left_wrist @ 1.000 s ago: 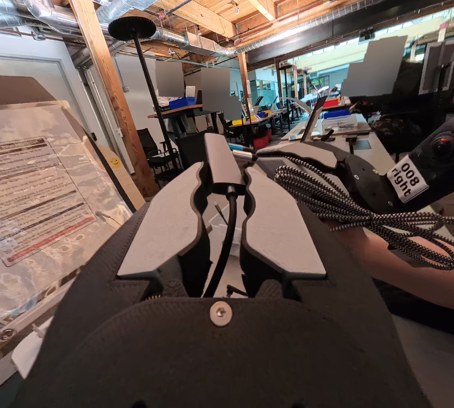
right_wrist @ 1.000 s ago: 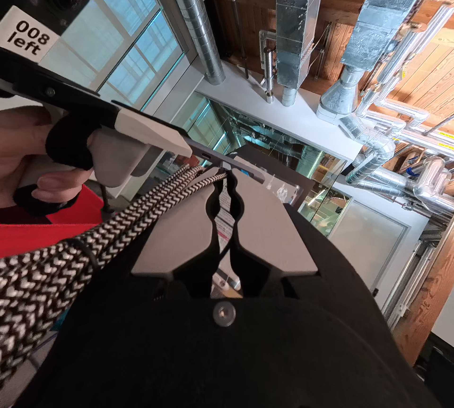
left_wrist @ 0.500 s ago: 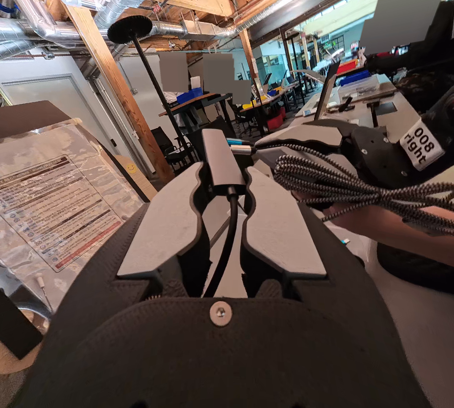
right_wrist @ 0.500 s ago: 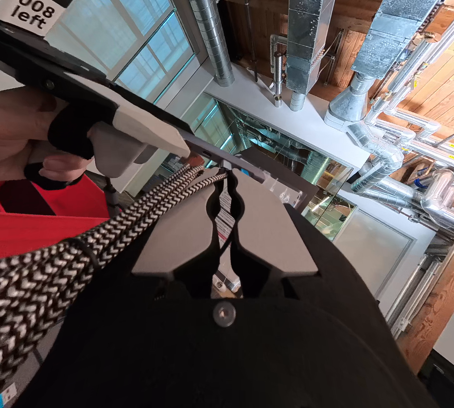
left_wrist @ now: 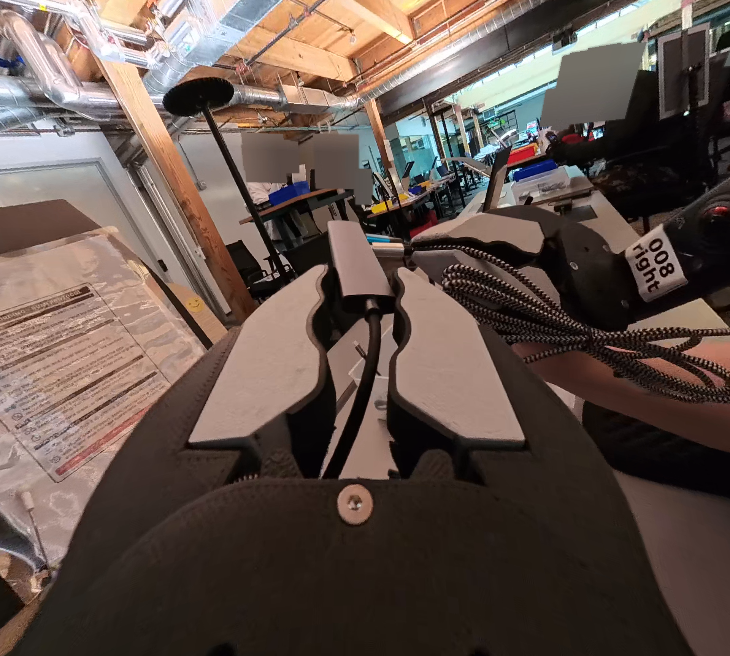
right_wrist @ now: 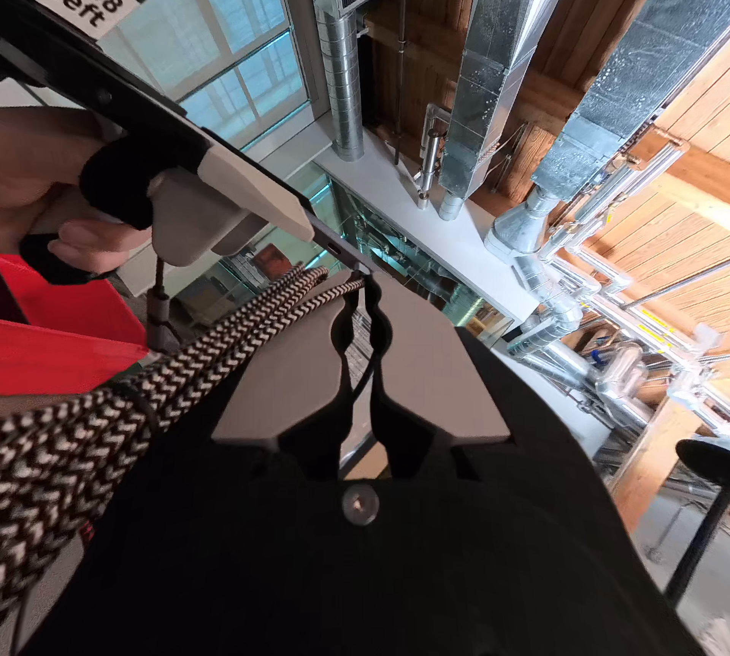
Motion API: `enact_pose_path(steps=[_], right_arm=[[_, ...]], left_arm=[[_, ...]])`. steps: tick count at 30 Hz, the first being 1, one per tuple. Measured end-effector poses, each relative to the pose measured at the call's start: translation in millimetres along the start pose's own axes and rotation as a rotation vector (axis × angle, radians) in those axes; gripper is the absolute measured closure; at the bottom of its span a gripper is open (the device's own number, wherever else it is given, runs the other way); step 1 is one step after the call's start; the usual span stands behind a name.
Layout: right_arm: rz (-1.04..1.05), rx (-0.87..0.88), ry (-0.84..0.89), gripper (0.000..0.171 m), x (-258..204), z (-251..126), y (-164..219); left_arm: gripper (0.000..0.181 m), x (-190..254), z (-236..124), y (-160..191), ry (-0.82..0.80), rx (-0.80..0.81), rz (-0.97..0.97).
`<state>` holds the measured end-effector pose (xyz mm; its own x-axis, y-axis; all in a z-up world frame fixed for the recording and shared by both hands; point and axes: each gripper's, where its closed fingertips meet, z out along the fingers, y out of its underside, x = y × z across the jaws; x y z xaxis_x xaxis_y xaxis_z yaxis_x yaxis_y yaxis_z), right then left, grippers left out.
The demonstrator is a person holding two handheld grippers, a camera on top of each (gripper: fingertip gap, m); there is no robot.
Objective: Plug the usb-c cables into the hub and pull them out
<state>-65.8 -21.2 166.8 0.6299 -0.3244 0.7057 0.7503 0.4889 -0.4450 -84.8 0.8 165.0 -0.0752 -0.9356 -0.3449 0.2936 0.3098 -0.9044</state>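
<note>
My left gripper (left_wrist: 357,275) is shut on a slim grey usb-c hub (left_wrist: 351,262), which sticks out forward between its fingers; the hub's own black cord (left_wrist: 363,368) trails back through them. My right gripper (left_wrist: 411,248) comes in from the right and is shut on the silver plug (left_wrist: 388,251) of a black-and-white braided usb-c cable (left_wrist: 553,325), the plug seated against the hub's right side. In the right wrist view the right gripper (right_wrist: 361,277) meets the hub's edge (right_wrist: 343,252), and the bundled cable (right_wrist: 118,408) hangs to the left. Both are held up in the air.
A laminated sheet (left_wrist: 67,372) leans on a board at left. A black pole with a round top (left_wrist: 237,183) and a wooden post (left_wrist: 174,179) stand behind. A white table (left_wrist: 592,210) with a laptop lies to the right. A red bin (right_wrist: 59,325) shows below the left gripper. The grippers are tip to tip, or close to it.
Both grippers swung together, so the background shifted. The plug stays against the hub's side and both grips are unchanged.
</note>
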Motion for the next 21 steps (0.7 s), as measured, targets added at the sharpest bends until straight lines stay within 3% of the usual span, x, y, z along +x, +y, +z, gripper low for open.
enact_pose_path(steps=[5,15,21], right_arm=[[-0.017,0.001,-0.002,0.168,-2.7,0.0,-0.8],[-0.045,-0.003,-0.016,0.168,-12.5,0.6,4.5],[-0.038,0.026,-0.016,0.168,-12.0,-1.4,0.4]], left_arm=[[0.154,0.9,-1.7,-1.5,0.015,0.056,-0.084],[0.155,-5.2,1.6,7.8,-0.08,0.016,0.012],[0.155,-2.5,0.8,9.4,-0.043,-0.008,0.021]])
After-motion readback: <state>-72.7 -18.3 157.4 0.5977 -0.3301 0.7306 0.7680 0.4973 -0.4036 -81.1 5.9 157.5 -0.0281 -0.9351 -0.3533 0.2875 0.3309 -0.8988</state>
